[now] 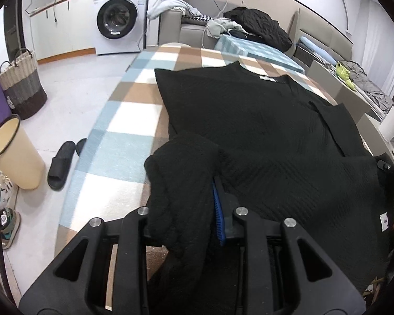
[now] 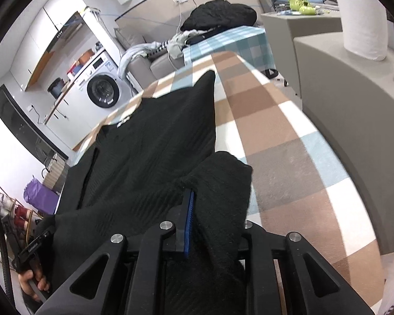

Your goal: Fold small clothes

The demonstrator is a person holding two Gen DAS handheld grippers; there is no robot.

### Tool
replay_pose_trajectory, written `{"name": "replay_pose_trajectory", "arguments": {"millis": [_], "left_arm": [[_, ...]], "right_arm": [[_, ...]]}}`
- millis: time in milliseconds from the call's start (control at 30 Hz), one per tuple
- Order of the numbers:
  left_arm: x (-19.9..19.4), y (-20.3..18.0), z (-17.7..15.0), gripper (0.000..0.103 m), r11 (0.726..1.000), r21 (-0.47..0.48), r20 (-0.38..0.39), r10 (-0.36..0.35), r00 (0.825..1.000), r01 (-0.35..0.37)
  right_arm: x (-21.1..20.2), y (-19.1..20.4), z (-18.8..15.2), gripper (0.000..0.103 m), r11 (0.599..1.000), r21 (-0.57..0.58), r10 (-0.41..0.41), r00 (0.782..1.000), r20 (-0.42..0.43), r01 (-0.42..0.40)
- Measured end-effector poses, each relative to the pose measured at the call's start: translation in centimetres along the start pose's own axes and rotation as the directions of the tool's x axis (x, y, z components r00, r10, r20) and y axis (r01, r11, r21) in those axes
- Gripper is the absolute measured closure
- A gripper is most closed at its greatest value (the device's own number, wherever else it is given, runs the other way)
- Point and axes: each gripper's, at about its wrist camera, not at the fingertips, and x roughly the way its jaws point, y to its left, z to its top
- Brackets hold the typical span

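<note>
A black ribbed knit top (image 1: 262, 136) lies spread on the checked table cover (image 1: 128, 120), neckline and white label at the far end. My left gripper (image 1: 189, 199) is shut on the near left corner of the top, and a bunched fold of black cloth drapes over its left finger and hides it; the blue pad (image 1: 218, 210) of the other finger shows. In the right wrist view the same black top (image 2: 157, 136) runs away from me, and my right gripper (image 2: 212, 210) is shut on its near right corner, the cloth lifted over the jaws beside a blue pad (image 2: 189, 220).
A cream bin (image 1: 15, 155), black slippers (image 1: 61, 165) and a woven basket (image 1: 21, 84) stand on the floor at the left. A washing machine (image 1: 118, 18) and a sofa with clothes (image 1: 257, 23) are behind. A grey cabinet with a paper roll (image 2: 362, 18) is to the right.
</note>
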Motion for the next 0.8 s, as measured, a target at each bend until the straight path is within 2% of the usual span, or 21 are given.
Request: {"name": "replay_pose_trajectory", "arguments": {"millis": [167,267,333,467,800], "left_arm": [[0.2,1.0,0.0,0.079,0.999,-0.043,-0.019,-0.02,1.0,0.02],[-0.6,1.1,-0.4,0.073,0.999,-0.04,-0.013,-0.012,1.0,0.011],[-1.4,1.2,-0.7,0.069,0.999,-0.037,-0.004,0.011,1.0,-0.011],[-3.2,2.0,-1.6,0.057,0.999,-0.048,0.018,0.021,1.0,-0.02],[-6.7,3.5,-6.1,0.056,0.998,-0.068,0.021,0.013,1.0,-0.012]], "right_arm": [[1.0,-0.1,0.3,0.086,1.0,0.01,-0.011,1.0,-0.001,0.011],[0.5,-0.4,0.1,0.076,1.0,0.025,-0.011,1.0,-0.008,0.011],[-0.5,-0.7,-0.3,0.063,0.999,0.036,-0.004,1.0,-0.009,0.005],[-2.8,-1.7,-1.7,0.062,0.999,0.039,0.009,1.0,-0.003,-0.009],[-5.9,-4.0,-6.3,0.058,0.997,0.065,0.036,0.999,-0.018,-0.035]]}}
